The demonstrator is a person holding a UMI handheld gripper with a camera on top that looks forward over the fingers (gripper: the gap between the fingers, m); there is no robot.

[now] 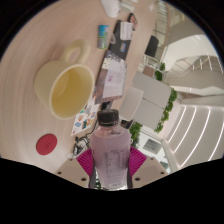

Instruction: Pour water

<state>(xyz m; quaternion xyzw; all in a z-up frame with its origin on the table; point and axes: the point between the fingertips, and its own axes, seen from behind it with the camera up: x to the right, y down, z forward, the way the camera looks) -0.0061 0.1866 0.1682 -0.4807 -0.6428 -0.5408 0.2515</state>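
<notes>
A clear plastic water bottle with a dark cap stands between my fingers, and my gripper is shut on it, the magenta pads pressing both its sides. The whole view is tilted. Beyond the bottle, a pale yellow cup sits on the beige table, its open mouth visible. The bottle's cap points away from me, to the right of the cup.
A red round coaster or lid lies on the table near the fingers. A small blue-and-white cup and boxes stand further along the table. Plants and a white floor lie beyond the table's edge.
</notes>
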